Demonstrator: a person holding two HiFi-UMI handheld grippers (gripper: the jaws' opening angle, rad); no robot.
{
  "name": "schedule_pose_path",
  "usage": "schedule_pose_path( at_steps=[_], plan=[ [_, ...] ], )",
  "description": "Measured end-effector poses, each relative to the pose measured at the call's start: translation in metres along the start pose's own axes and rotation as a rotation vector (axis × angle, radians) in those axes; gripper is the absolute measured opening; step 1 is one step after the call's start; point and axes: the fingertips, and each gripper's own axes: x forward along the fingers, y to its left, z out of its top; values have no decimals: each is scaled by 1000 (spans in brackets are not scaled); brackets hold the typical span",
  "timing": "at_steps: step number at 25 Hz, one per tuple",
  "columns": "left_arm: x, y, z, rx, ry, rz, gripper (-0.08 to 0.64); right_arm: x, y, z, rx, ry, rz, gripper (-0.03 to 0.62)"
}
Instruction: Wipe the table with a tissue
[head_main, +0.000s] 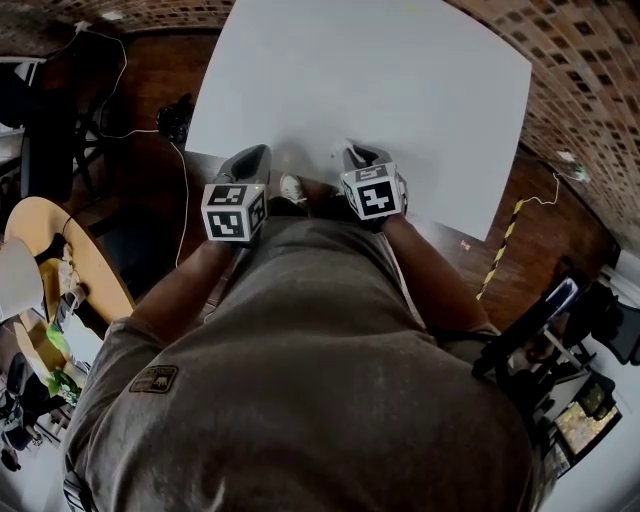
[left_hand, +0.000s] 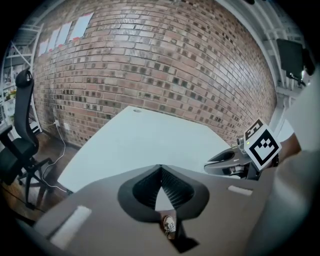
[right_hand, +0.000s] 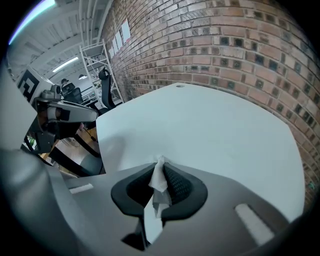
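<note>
A: Left gripper (left_hand: 161, 168) state?
B: Closed. The jaws meet tip to tip with nothing between them. The gap below the tips shows only a sliver of white table top and a shoe (left_hand: 169, 225).
A: Right gripper (right_hand: 160, 161)?
B: Clamped on the tissue (right_hand: 158, 182). It's a crumpled white strip pinched between the ribbed pads (right_hand: 176, 184). A small tuft pokes out past the tips and the rest trails back toward the gripper body.
A: Where is that relative to the table (head_main: 400, 90)?
B: In the head view both grippers sit side by side at the table's near edge, close in front of the person's torso (head_main: 300, 380). The jaws point out across the white top, and the tissue tuft is at that near edge. Can't tell whether it touches the surface.
A: Are the grippers touching each other?
B: No, apart. In the left gripper view the right one shows off to the right with its marker cube (left_hand: 262, 145) facing the camera. In the right gripper view the left one shows off to the left.
A: Surroundings?
B: A brick wall (left_hand: 165, 65) runs past the table's far side. A black office chair (left_hand: 22, 140) stands to the left, near the wall.
</note>
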Motion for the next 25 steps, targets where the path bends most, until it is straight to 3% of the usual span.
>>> schedule_pose_path(
  at_steps=[19,25],
  plan=[
    [-2,12,2,17,19,5,2,12,58,19,-96,-24,69,44],
    [2,1,2,44,38,-10,2,8,49,14,-66,-38,51,44]
  ],
)
